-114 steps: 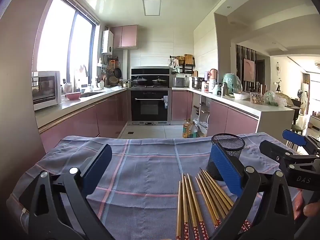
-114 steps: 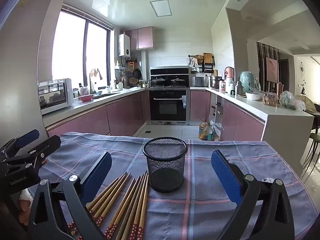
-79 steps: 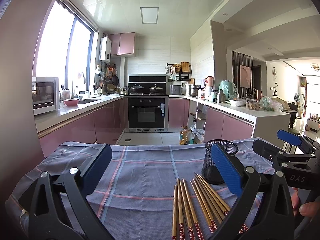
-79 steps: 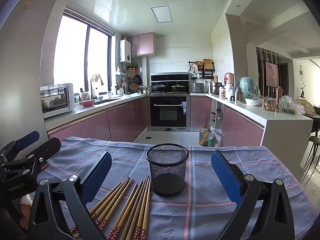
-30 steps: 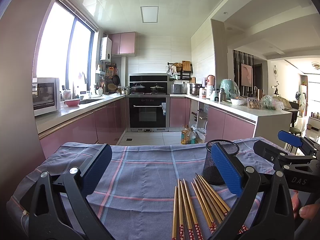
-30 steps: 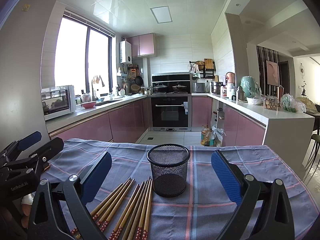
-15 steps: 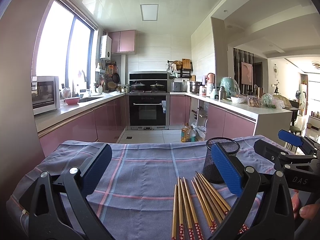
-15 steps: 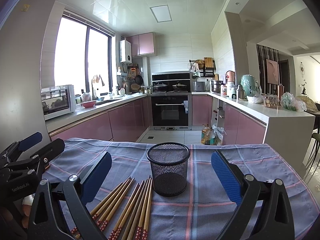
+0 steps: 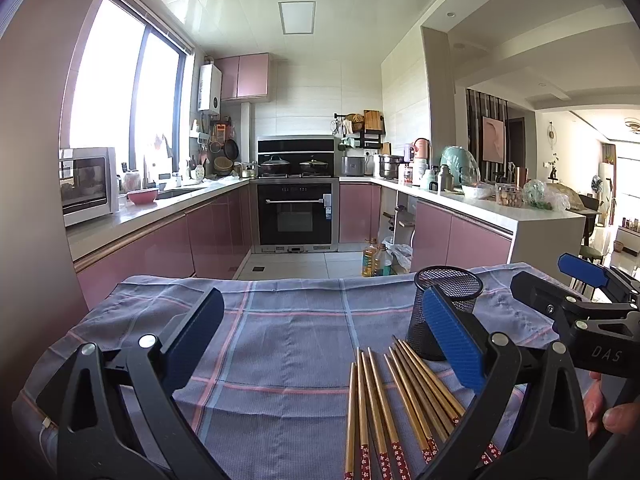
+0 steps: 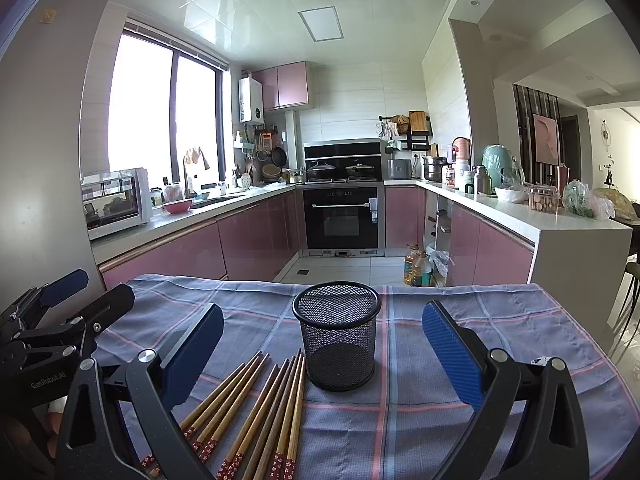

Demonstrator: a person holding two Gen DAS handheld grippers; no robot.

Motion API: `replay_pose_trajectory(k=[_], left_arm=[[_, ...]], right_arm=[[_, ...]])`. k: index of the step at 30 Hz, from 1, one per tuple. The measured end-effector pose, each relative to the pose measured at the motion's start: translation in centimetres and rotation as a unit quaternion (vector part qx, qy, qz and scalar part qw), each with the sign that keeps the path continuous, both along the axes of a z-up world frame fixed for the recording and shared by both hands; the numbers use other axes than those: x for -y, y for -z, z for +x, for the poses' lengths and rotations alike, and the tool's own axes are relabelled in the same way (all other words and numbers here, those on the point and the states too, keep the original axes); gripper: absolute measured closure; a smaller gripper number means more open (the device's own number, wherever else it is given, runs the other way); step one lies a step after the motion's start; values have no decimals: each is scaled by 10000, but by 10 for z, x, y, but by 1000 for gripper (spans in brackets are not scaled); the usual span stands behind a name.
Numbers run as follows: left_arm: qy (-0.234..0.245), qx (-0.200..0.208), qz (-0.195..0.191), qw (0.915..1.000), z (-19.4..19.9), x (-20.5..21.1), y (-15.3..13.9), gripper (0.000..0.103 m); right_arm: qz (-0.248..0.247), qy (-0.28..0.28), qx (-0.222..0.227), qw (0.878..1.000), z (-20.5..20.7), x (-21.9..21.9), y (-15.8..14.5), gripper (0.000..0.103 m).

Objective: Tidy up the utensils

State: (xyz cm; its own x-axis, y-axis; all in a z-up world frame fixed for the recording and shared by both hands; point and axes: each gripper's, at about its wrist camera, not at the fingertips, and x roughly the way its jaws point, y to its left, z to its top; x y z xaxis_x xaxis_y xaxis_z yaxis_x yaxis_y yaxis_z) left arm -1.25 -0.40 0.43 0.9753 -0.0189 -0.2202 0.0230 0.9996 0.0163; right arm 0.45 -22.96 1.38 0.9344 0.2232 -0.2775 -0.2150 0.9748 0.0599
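Since half a second ago almost nothing has shifted: both views have tipped up a touch, and the chopsticks and the cup lie where they did.

My left hand-held gripper (image 9: pixel 320 344) hovers over the left part of the table (image 9: pixel 280 320), its blue pads spread wide with nothing between them. Under it the checked cloth (image 9: pixel 260 420) is bare from the left edge across to the chopsticks (image 9: pixel 396 404), so there is free room on that side.

I count ten chopsticks in the right wrist view (image 10: pixel 256 412), fanned in loose groups, red flowered ends toward me and plain tips pointing at the cup. One black mesh cup (image 10: pixel 337 344) stands upright just beyond those tips, nothing in it.

My right hand-held gripper (image 10: pixel 320 344) is also wide open and holds nothing; the cup sits in line between its two pads, farther out. Right of the cup the cloth runs bare to the table's right edge. The far edge lies close behind the cup, with kitchen floor beyond.
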Motion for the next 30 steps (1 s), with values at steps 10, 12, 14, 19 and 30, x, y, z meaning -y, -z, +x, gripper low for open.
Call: replay_pose_trajectory(k=[10,12,14,19,30], left_arm=[[19,-180,2,9998,8,1,1,5],[13,-261,20,9997,11,0,4,5],[6,-390,103,9992,16,-1,7,5],[202,-999,331,9942,35,-2,27,14],[769,-2594,360,9620,83,0,92,45]], right_arm=[[24,-24,-121,9999,4,3,4,7],[24,-57,-199,9998,5,5,5,7],[-5,-145,-361,9992,9,6,8,7],[-285,-368,-1106,9928,26,2,30,13],[-523,-768,-2595,9613,61,-13,88,48]])
